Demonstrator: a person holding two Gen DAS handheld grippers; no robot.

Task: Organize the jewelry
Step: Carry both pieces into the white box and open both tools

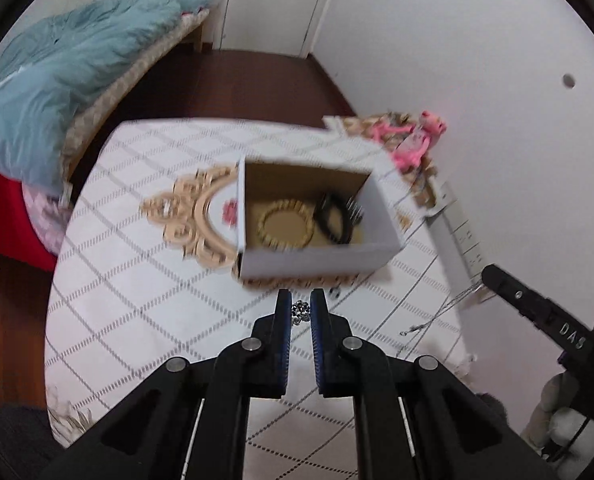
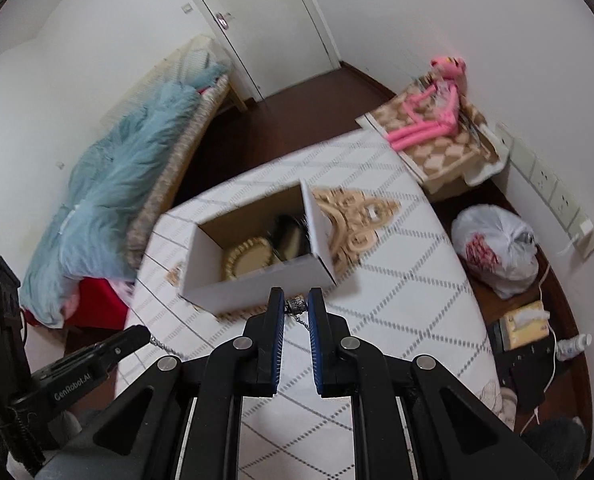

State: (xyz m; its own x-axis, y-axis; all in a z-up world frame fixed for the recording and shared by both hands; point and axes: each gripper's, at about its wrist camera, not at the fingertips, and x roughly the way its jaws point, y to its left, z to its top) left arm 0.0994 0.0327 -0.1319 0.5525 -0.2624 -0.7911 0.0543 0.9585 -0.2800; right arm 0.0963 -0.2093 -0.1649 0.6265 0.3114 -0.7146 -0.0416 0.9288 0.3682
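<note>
A silver chain with sparkly ends is stretched between my two grippers above the white patterned table (image 1: 137,280). My left gripper (image 1: 300,307) is shut on its rhinestone end (image 1: 301,312). My right gripper (image 2: 295,305) is shut on the other end, a small metal clasp (image 2: 295,305), with chain links (image 2: 165,346) trailing toward the left gripper (image 2: 137,336). An open white cardboard box (image 1: 317,258) sits just ahead on a gold ornate mirror frame (image 1: 189,216). Inside lie a round gold-rimmed mirror (image 1: 285,226) and a black hair clip (image 1: 333,216). The box also shows in the right wrist view (image 2: 257,276).
A pink plush toy (image 2: 433,120) lies on a checkered stand past the table's right side. A white plastic bag (image 2: 497,248) sits on the floor to the right. A bed with a teal quilt (image 2: 117,192) is to the left. Wall sockets (image 2: 553,192) line the right wall.
</note>
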